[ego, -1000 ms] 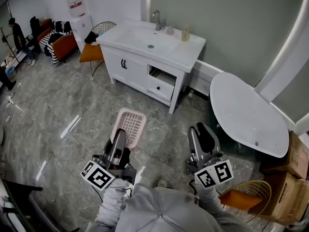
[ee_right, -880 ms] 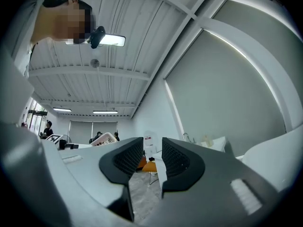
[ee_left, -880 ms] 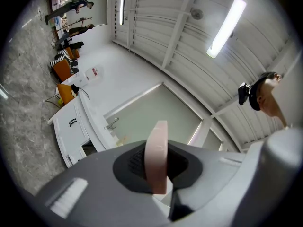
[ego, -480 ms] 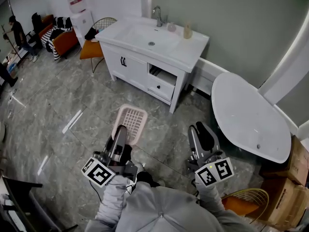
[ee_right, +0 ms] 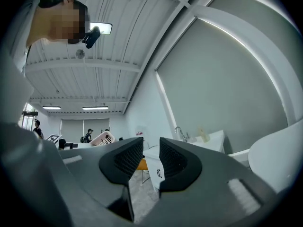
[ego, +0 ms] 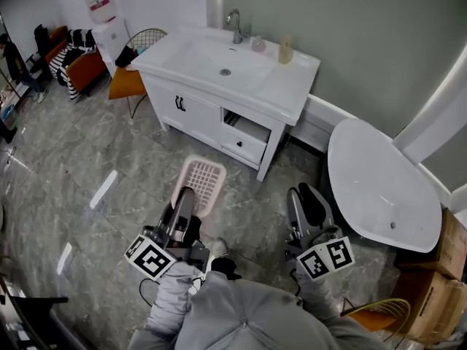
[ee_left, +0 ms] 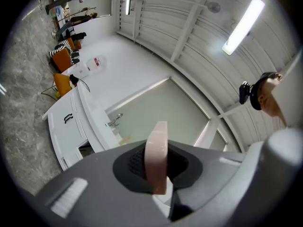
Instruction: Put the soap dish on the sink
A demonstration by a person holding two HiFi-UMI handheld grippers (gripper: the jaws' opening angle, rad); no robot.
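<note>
The soap dish (ego: pixel 198 184) is a pink slotted plastic tray, held out in front of me over the grey marble floor by my left gripper (ego: pixel 184 197), which is shut on its near rim. In the left gripper view the dish's edge (ee_left: pixel 157 157) stands upright between the black pads of the left gripper (ee_left: pixel 156 167). The white sink vanity (ego: pixel 288 86) with its basin and faucet (ego: pixel 233 24) stands ahead, some way beyond the dish. My right gripper (ego: pixel 305 195) hovers at the right; its right gripper view (ee_right: pixel 151 160) shows a narrow gap and nothing between the pads.
A soap bottle (ego: pixel 285 49) and a small pink item (ego: pixel 257 44) stand by the faucet. One vanity drawer (ego: pixel 244 133) is open. A white bathtub (ego: pixel 379 184) lies to the right, cardboard boxes (ego: pixel 446 257) beyond it. An orange chair (ego: pixel 125 79) sits left of the vanity.
The view has crept a little toward the vanity and bathtub. Both grippers keep the same pose in front of me, the pink dish still in the left one.
</note>
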